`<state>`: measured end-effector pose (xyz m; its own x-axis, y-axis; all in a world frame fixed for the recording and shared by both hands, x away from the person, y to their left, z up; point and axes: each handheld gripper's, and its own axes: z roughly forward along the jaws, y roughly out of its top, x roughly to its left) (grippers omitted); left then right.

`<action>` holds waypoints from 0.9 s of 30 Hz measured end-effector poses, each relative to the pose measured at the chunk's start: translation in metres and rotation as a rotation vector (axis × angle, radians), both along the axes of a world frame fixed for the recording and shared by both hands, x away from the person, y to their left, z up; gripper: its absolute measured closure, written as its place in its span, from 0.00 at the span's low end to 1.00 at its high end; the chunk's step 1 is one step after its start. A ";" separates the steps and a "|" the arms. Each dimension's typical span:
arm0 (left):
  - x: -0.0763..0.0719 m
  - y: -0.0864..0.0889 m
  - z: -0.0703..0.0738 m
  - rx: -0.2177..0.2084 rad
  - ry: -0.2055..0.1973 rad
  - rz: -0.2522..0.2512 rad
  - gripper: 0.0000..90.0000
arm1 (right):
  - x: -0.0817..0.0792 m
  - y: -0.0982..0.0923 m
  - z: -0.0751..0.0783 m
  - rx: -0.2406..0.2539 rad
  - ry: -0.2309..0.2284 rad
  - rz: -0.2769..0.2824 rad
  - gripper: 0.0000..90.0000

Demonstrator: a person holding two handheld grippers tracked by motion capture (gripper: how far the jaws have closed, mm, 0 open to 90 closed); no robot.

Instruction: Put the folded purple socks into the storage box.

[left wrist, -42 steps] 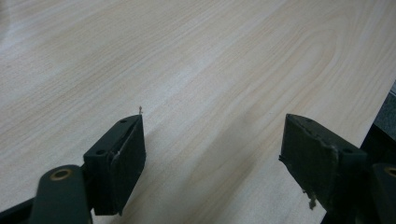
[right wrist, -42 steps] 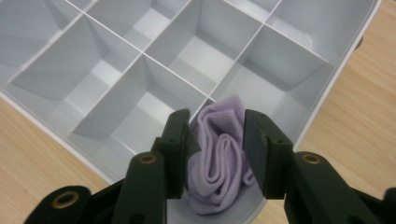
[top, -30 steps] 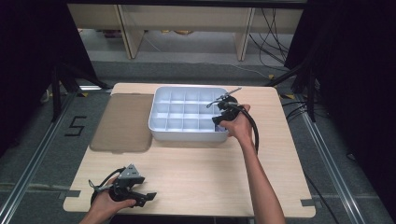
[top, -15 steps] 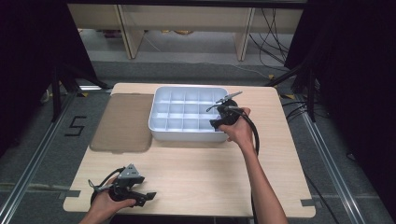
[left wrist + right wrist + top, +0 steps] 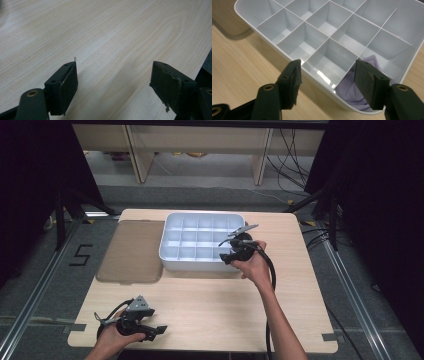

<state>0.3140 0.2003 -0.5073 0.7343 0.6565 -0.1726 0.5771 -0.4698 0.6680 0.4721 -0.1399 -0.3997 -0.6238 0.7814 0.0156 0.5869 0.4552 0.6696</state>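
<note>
Right gripper (image 5: 327, 80) at near-right corner of white tray (image 5: 257, 32), jaws just opening, holding nothing; purple cloth (image 5: 352, 88) in corner compartment. Left gripper (image 5: 113, 87) open, empty, over table (image 5: 112, 32) near-left corner.

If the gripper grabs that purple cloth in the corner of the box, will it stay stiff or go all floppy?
Probably floppy: the purple cloth lies crumpled in soft folds in a corner compartment of the white divided box, so it would likely droop from the right gripper. It looks thin, so probably light. Not apt to roll or break, though it might snag on a divider.
</note>
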 end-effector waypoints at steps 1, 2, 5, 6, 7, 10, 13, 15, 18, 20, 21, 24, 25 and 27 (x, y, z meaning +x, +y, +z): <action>0.000 0.000 0.000 -0.004 0.001 0.005 0.24 | -0.003 0.001 0.001 0.007 0.013 -0.007 0.44; 0.000 0.000 0.000 -0.004 0.001 0.004 0.24 | -0.004 0.001 0.000 0.014 0.012 -0.001 0.43; 0.000 0.000 0.000 0.001 -0.005 -0.003 0.24 | -0.007 0.001 -0.002 0.020 -0.010 0.009 0.42; 0.000 0.000 0.000 0.002 -0.006 -0.006 0.24 | -0.010 0.002 -0.002 0.026 -0.010 0.014 0.41; 0.000 0.000 0.000 -0.002 -0.006 0.001 0.24 | -0.012 0.003 -0.004 0.033 -0.011 0.012 0.41; 0.001 0.001 0.000 0.006 -0.007 -0.010 0.24 | -0.014 0.004 -0.006 0.035 -0.012 0.019 0.40; 0.000 0.001 0.000 0.001 -0.008 -0.006 0.24 | -0.018 0.007 -0.010 0.043 -0.019 0.015 0.39; 0.001 0.001 0.000 0.002 -0.007 -0.007 0.24 | -0.019 0.007 -0.010 0.043 -0.017 0.021 0.39; 0.000 0.000 0.000 -0.002 -0.007 0.002 0.24 | -0.021 0.006 -0.013 0.052 -0.035 0.038 0.37; 0.000 0.001 0.000 0.005 -0.010 0.000 0.24 | -0.023 0.005 -0.014 0.050 -0.036 0.052 0.37; 0.000 0.001 0.000 0.005 -0.010 0.000 0.24 | -0.023 0.005 -0.014 0.050 -0.036 0.052 0.37; 0.000 0.000 0.000 -0.007 -0.009 0.001 0.24 | -0.027 0.005 -0.018 0.055 -0.051 0.037 0.36; 0.000 0.001 0.000 0.005 -0.008 -0.009 0.24 | -0.031 0.005 -0.019 0.064 -0.023 0.025 0.36; 0.000 0.000 0.000 0.002 -0.008 -0.005 0.24 | -0.032 0.005 -0.020 0.061 -0.026 0.031 0.36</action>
